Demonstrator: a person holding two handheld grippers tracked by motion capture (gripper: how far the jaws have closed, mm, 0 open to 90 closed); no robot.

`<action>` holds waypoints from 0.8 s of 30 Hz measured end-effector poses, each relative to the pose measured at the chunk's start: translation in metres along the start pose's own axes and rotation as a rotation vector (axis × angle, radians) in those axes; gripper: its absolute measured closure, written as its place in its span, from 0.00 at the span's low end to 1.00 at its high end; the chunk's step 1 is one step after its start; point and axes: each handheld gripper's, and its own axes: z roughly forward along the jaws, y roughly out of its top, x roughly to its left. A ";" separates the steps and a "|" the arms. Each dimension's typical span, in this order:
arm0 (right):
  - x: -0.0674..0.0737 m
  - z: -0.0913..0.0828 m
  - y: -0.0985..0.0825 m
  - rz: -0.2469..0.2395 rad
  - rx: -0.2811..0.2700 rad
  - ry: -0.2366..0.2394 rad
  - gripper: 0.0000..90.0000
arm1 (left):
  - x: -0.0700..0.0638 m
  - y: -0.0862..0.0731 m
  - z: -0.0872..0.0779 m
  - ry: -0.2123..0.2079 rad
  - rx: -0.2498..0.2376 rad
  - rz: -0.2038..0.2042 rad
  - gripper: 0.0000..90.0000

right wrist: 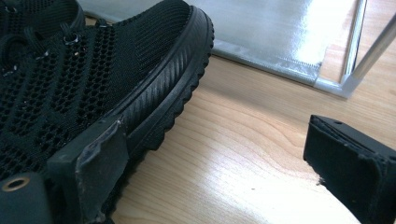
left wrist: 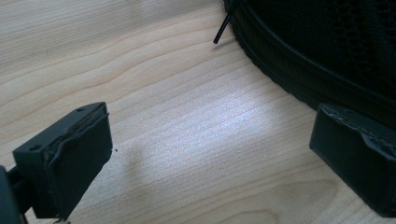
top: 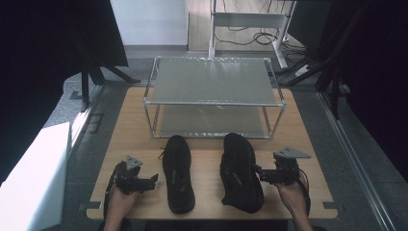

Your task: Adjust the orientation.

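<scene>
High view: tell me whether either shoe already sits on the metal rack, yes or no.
No. Both black shoes, the left shoe and the right shoe, lie on the wooden table in front of the rack.

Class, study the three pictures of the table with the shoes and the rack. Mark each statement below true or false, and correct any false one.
1. Two black shoes lie on the wooden table. True: the left shoe and the right shoe.
2. A shoe stands on the metal rack's top shelf. False: both shelves are bare.
3. The left gripper is shut on a shoelace. False: its jaws are open over bare wood.
4. The right gripper is open beside the right shoe. True.
5. The rack has two shelves. True.
</scene>
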 end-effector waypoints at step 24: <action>-0.045 0.010 -0.029 0.137 0.046 -0.007 0.09 | 0.000 0.002 -0.001 -0.018 0.030 -0.037 0.00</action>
